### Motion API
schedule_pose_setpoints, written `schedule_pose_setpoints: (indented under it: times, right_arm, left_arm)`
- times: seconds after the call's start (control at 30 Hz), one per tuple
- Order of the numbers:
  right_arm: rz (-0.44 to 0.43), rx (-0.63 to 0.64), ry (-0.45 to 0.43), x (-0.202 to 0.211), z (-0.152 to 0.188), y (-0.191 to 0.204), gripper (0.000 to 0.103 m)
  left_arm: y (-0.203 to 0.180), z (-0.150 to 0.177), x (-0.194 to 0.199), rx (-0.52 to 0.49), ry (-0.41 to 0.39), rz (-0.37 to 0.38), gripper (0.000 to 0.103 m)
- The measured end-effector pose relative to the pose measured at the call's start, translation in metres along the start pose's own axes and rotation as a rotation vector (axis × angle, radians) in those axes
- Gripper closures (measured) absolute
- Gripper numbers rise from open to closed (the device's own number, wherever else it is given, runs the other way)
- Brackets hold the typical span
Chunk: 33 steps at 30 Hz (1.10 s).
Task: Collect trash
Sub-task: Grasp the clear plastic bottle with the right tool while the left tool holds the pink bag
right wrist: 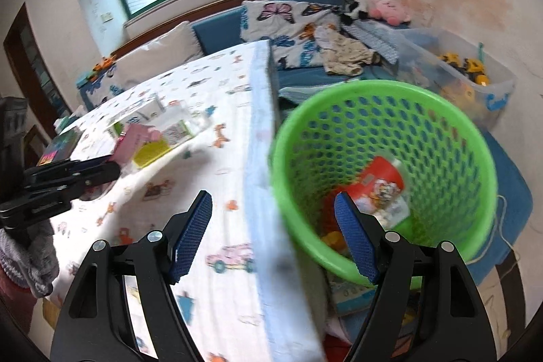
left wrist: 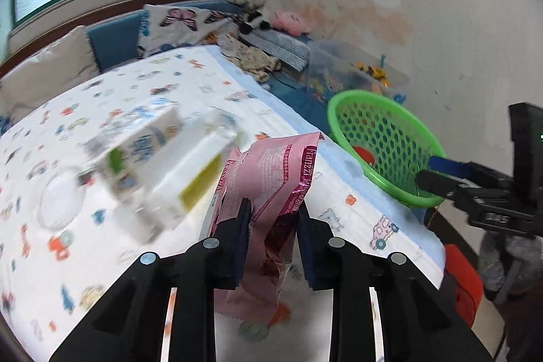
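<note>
The left gripper is pinching the pink wrapper above the table, the green basket sitting at two o'clock, while the right gripper is gaping empty.

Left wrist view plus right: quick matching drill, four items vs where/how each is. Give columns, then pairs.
Things:
1. pink wrapper
2. green basket
3. red packet
4. right tongs

States:
A. open, nothing between them
B. pinched in the left tongs
C. lying inside the basket
D. beside the edge of the patterned cloth

Pairs: 1-B, 2-D, 3-C, 4-A
</note>
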State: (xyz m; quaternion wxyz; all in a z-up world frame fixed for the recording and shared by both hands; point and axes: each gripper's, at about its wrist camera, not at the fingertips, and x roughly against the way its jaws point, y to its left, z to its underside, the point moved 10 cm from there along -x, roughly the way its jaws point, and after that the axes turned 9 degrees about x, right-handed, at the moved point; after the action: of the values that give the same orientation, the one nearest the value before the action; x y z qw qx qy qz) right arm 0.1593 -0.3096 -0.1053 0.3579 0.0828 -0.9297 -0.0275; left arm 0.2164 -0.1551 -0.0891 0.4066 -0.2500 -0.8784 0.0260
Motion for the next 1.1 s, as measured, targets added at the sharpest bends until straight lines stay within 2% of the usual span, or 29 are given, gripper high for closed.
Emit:
schedule_pose_setpoints:
  times: [0.33, 0.5, 0.63, 0.83, 0.93, 1.1]
  right_arm:
    - [-0.139, 0.054, 0.057, -0.042, -0.024, 0.072, 0.038]
    - [-0.211, 0.051, 0.116, -0.066, -0.038, 0.106, 0.04]
    - [-0.233, 0.049, 0.145, -0.082, -0.054, 0.126, 0.04]
    - [-0.267, -0.059, 0.222, -0.109, -0.068, 0.139, 0.04]
    - [-0.292, -0.17, 0.28, -0.126, -0.074, 0.141, 0.04]
    - [-0.273, -0.258, 0.329, -0.146, -0.083, 0.145, 0.039]
  left_arm:
    - [0.061, 0.007, 0.072, 0.114, -0.1, -0.069, 0.078]
    - [0.091, 0.013, 0.09, 0.163, -0.125, -0.1, 0.078]
    - [0.11, 0.017, 0.102, 0.189, -0.141, -0.117, 0.078]
    - [0.13, 0.024, 0.112, 0.221, -0.159, -0.119, 0.078]
    - [0.138, 0.027, 0.118, 0.231, -0.167, -0.119, 0.078]
    - [0.149, 0.031, 0.121, 0.238, -0.17, -0.105, 0.078]
